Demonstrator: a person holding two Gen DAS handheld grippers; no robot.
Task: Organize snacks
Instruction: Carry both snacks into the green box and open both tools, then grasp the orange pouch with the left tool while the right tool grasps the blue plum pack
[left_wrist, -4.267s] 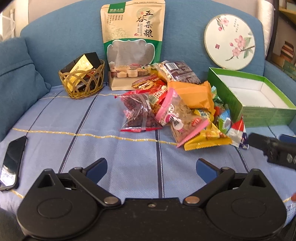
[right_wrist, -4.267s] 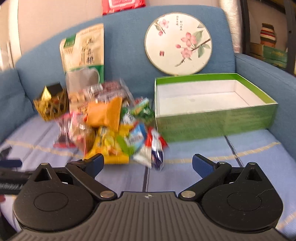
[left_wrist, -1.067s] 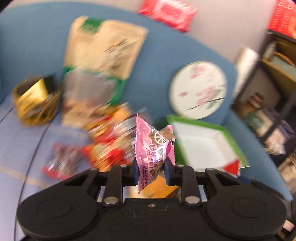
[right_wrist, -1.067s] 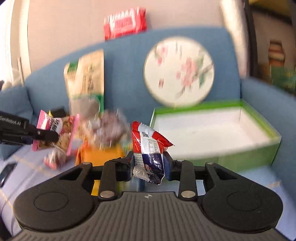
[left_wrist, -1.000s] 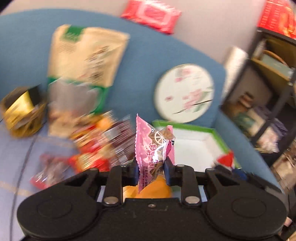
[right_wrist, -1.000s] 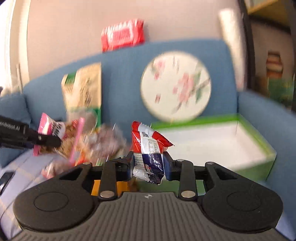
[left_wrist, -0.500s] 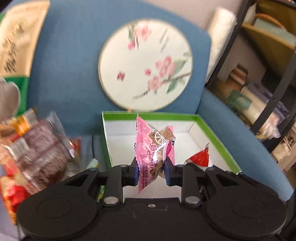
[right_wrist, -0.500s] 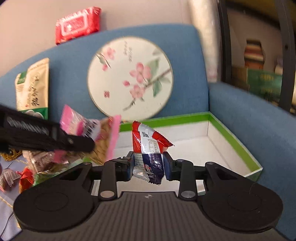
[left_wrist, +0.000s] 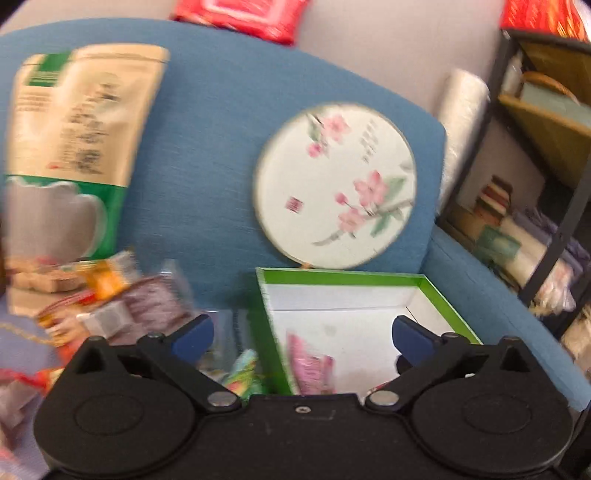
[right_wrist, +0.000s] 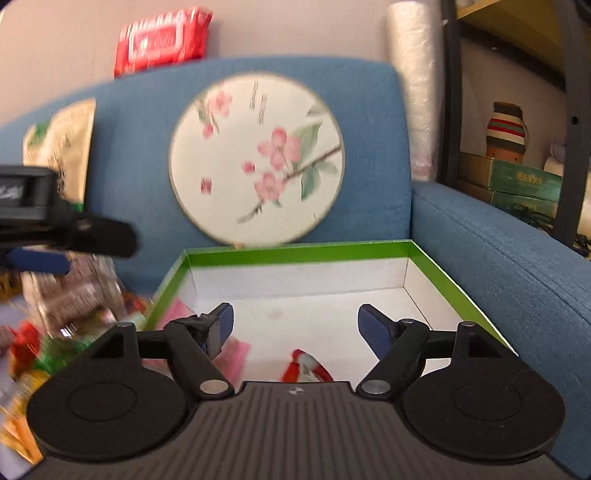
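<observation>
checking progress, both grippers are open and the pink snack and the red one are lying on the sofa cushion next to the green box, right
Not quite. Both the left gripper and right gripper are open, but the pink snack and red snack lie inside the green box, as the right wrist view shows.

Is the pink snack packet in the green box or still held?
In the box: pink snack packet lies on green box floor; left tool open, empty.
</observation>
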